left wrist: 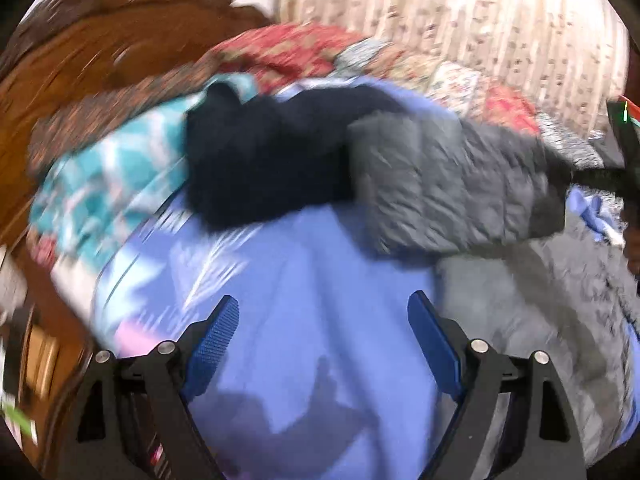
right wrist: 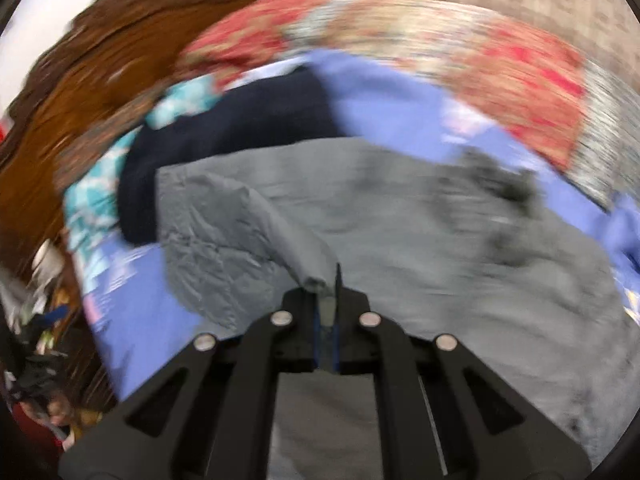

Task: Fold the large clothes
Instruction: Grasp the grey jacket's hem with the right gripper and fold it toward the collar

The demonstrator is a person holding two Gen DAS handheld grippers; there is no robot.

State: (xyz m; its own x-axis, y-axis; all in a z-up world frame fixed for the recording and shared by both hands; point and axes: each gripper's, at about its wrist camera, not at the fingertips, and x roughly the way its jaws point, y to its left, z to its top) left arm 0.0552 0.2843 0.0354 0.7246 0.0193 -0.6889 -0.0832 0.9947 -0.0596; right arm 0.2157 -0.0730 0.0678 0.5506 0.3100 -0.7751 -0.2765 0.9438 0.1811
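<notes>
A grey quilted jacket [right wrist: 400,208] lies spread on a blue bedsheet [right wrist: 384,92]. My right gripper [right wrist: 326,280] is shut on a fold of the jacket, which rises in a ridge to the jaws. In the left wrist view the jacket's sleeve [left wrist: 452,184] is lifted and stretched toward the right, where the right gripper [left wrist: 624,152] shows at the edge. My left gripper [left wrist: 322,320] is open and empty above the bare blue sheet [left wrist: 320,272], near the jacket's left side. Both views are motion-blurred.
A dark navy garment [left wrist: 264,160] lies beside the jacket, with a teal patterned cloth [left wrist: 108,176] to its left. A red floral quilt [left wrist: 296,52] is bunched behind. A carved wooden headboard [left wrist: 100,44] stands at the left and a patterned curtain [left wrist: 480,12] behind.
</notes>
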